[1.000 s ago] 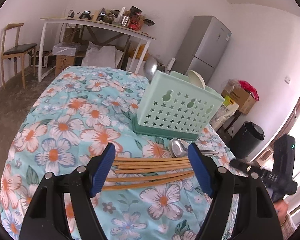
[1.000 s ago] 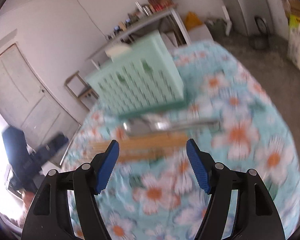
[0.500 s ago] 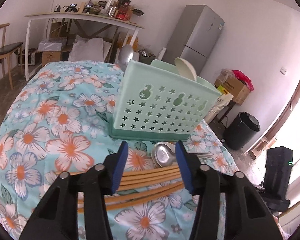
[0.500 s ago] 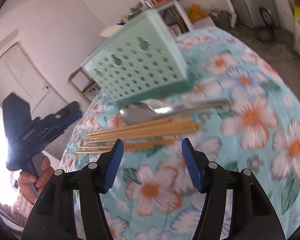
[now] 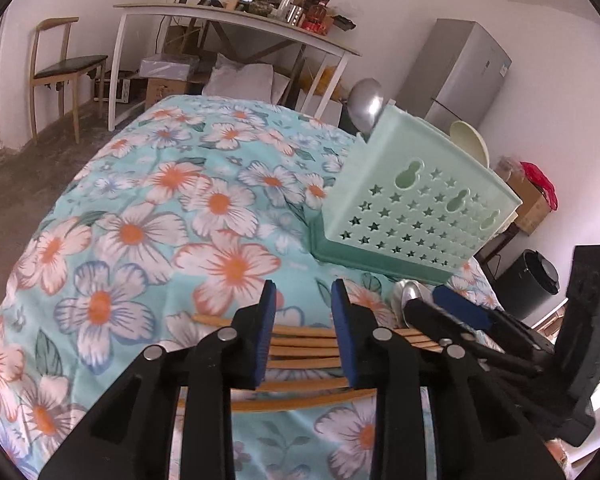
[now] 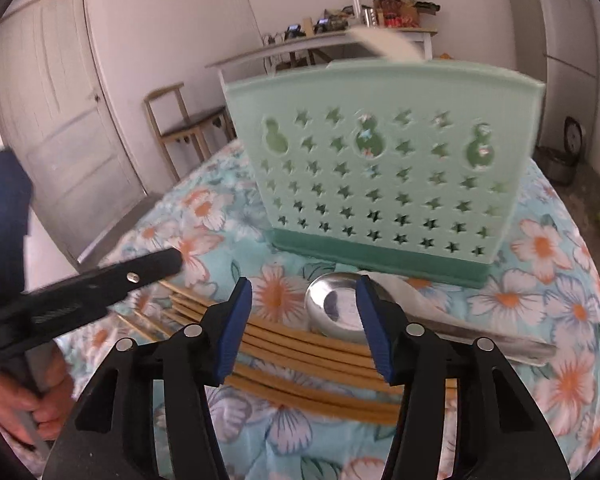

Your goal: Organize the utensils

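Underneath everything, a table covered by a turquoise floral cloth (image 5: pixel 148 216) fills most of both views. On it stands a mint-green utensil caddy (image 6: pixel 380 168) pierced with star and gourd-shaped holes, upright on a darker green base; a metal spoon (image 5: pixel 366 98) and a cream-coloured utensil (image 5: pixel 470 140) stick up out of its top. Just in front of the caddy lies a loose bundle of wooden chopsticks (image 6: pixel 312 354), side by side across the cloth, with a steel spoon (image 6: pixel 336 308) lying between them and the caddy, its bowl touching the nearest stick. The left claw (image 5: pixel 304 332) hangs over the chopsticks near one end, its blue pads narrowing with sticks between them but not yet pressing. The right claw (image 6: pixel 304 324) hovers over the sticks and the spoon bowl, also closing, gripping nothing. A hand (image 6: pixel 28 400) holds the left tool's handle.
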`<state>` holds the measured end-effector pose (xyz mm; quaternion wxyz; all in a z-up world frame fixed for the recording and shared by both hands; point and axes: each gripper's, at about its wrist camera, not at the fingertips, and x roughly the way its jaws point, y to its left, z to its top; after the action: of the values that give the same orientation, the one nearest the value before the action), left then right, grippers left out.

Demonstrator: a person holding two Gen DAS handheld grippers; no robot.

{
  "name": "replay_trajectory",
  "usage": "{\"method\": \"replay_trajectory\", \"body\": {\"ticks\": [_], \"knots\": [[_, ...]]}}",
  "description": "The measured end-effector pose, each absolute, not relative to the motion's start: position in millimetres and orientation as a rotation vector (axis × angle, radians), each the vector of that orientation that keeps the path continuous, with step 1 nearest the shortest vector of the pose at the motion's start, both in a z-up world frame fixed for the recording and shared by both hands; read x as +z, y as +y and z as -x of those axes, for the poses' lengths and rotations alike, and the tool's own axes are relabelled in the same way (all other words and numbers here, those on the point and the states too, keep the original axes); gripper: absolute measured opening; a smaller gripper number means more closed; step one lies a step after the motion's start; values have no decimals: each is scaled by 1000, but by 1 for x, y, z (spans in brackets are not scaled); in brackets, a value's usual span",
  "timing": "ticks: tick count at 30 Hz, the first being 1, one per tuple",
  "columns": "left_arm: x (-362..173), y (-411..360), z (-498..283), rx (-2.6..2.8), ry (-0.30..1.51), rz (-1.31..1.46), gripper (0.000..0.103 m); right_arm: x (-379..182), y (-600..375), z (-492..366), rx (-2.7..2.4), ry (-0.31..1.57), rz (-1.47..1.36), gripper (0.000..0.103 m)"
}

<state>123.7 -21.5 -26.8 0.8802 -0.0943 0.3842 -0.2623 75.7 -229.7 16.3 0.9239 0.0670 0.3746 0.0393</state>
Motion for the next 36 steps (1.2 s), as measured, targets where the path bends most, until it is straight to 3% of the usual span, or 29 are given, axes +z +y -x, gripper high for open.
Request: {"method": "replay_trajectory", "body": {"ticks": [16,26,36], "knots": [[-31,2,-122,-578,774,272,27,-5,-225,-104,-67,896,-49,43],[-38,16,-127,-583,780,324,27,3,-236,-105,-68,895,-115,16],[-31,20,-121,-601,763,333,27,41,-271,-87,21,802,-339,10]]}}
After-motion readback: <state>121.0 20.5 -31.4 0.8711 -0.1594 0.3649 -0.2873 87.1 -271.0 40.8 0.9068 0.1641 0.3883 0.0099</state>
